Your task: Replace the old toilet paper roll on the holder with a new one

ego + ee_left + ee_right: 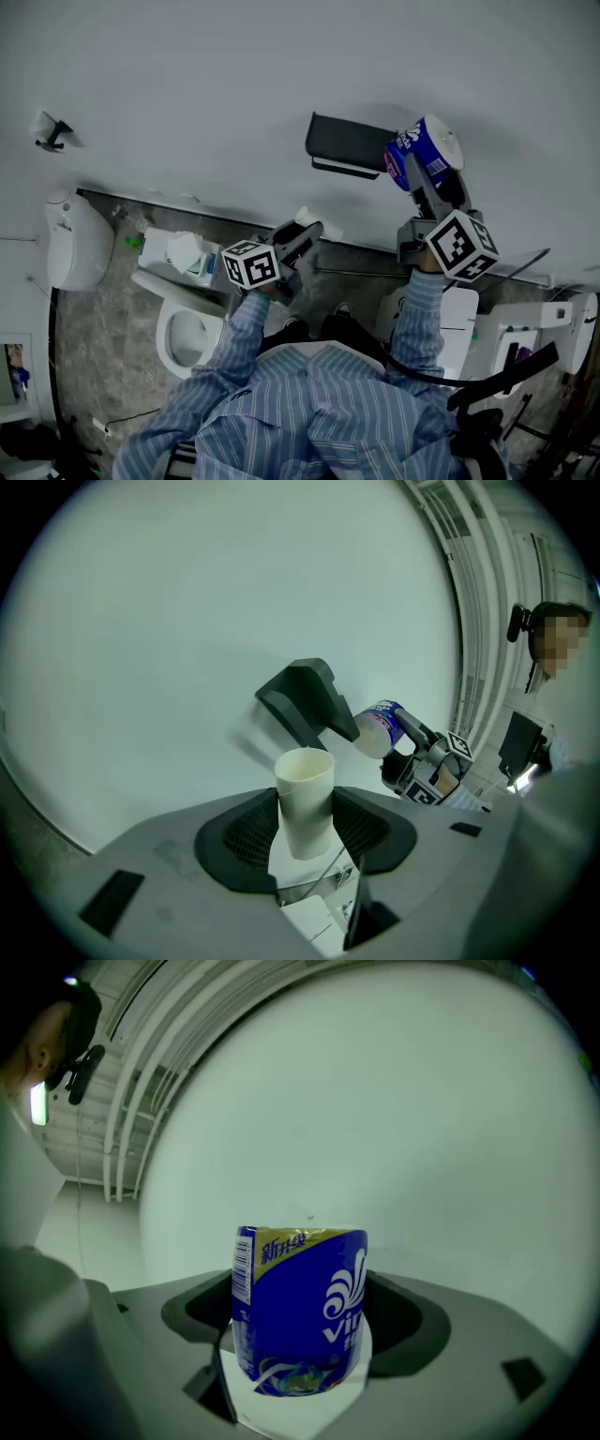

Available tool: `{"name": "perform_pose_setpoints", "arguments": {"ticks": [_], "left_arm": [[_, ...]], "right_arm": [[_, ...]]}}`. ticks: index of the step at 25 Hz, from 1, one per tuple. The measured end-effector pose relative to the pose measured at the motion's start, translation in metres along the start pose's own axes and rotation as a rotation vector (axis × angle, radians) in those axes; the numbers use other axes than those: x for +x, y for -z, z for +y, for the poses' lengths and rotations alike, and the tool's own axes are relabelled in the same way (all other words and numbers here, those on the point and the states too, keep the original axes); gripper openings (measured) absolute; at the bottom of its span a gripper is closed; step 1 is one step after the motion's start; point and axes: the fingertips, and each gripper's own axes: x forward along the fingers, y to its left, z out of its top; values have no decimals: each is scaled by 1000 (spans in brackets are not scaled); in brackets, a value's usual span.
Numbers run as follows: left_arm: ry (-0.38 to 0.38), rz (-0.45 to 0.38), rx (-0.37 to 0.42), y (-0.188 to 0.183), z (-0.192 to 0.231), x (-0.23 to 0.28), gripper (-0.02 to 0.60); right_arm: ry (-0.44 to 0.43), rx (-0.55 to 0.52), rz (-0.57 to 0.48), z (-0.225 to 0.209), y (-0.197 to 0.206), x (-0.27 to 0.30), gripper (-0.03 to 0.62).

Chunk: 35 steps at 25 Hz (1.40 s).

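White wall (187, 94), one dark holder (349, 145); left gripper (302, 232) grips one cardboard tube (305, 799), right gripper (419, 169) one wrapped roll (298, 1312).

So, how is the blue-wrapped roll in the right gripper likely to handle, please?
The wrapped roll is probably light and squashy, being wound paper. Its glossy film may let it slip in the right gripper. Round-sided, it would likely roll if laid down.

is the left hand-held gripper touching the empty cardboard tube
Touching. The left gripper view shows the left hand-held gripper pinching the cardboard tube between its jaws.
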Motion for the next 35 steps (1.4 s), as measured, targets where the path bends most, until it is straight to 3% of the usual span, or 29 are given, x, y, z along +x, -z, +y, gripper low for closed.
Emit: {"name": "perform_pose_setpoints", "arguments": {"ticks": [6,14,19,24,35], "left_arm": [[21,32,1,11,-9,13,183],[10,49,-1,19,-7,16,183],[-6,39,3,17,-5,11,183],[-33,18,9,11,2,1,183],[-54,-5,4,6,8,-7,183]], "right_arm": [[74,180,-35,-47,14,-30,422],[99,442,-9,-83,70,-34,422],[105,569,-2,-89,94,-24,422],[94,607,13,-87,107,-9,422],[59,866,-51,-88,118,12,422]]}}
